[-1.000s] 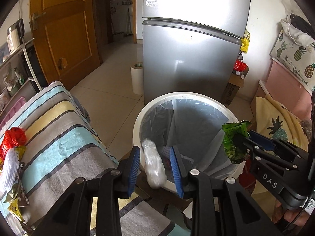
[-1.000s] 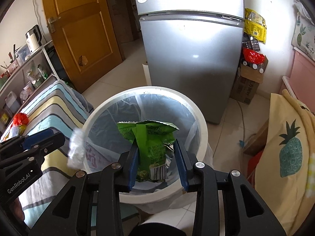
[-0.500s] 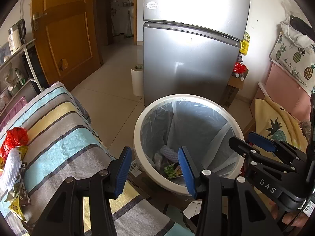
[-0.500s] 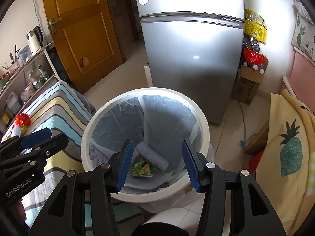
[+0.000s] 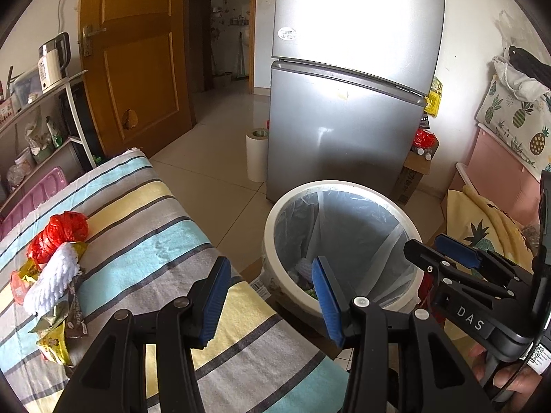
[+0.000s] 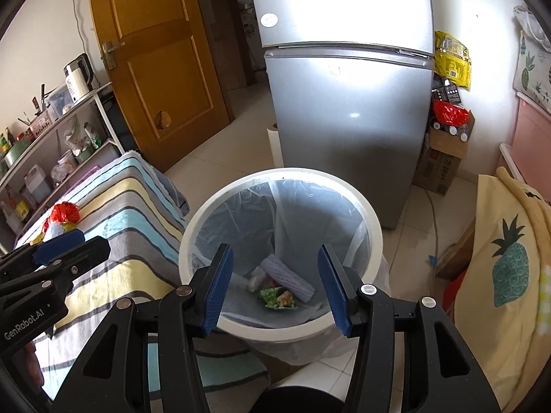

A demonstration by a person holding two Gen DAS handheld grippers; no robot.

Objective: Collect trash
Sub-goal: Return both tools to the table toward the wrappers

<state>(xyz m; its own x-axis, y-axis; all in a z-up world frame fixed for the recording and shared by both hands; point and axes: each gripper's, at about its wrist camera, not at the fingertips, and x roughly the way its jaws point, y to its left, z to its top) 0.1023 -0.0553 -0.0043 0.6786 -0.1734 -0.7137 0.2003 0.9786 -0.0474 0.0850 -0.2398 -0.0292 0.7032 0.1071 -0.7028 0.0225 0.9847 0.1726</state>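
Note:
A white trash bin with a clear liner stands on the floor by the fridge. Inside lie a green wrapper and white foam sleeves. My right gripper is open and empty above the bin's near rim. My left gripper is open and empty, over the edge of the striped cloth left of the bin. On the cloth at the left lie a red bag, a white foam net and several wrappers.
A silver fridge stands behind the bin. A paper roll stands on the floor, a cardboard box right of the fridge. A shelf rack and wooden door are at left. A pineapple-print cloth lies at right.
Both grippers opened: the foam sleeve and the green wrapper dropped into the bin. Both grippers then pulled back and up, the left one shifting left over the cloth.

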